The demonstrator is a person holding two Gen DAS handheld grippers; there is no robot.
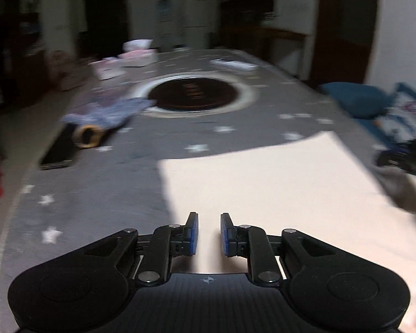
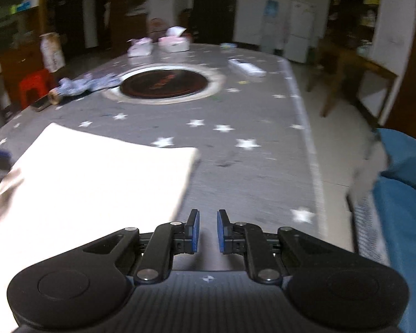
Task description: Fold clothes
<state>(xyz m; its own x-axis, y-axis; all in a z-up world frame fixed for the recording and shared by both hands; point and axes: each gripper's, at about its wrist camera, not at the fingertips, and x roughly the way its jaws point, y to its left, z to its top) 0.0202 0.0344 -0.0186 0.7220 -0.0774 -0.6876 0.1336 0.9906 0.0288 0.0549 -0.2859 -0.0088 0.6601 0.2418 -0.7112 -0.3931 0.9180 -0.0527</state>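
Two empty tongs [image 1: 209, 234]; one cream garment [image 1: 277, 183]

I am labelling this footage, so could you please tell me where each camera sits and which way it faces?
Left wrist: sits on the left claw, looking down its open blue pads along the pale folded cloth and grey star-patterned table.
Right wrist: sits on the right claw, pads slightly apart over bare table, the cloth to its left.
Shared: cloth, table, dark round inset, blue crumpled garment. No hand shows in either.
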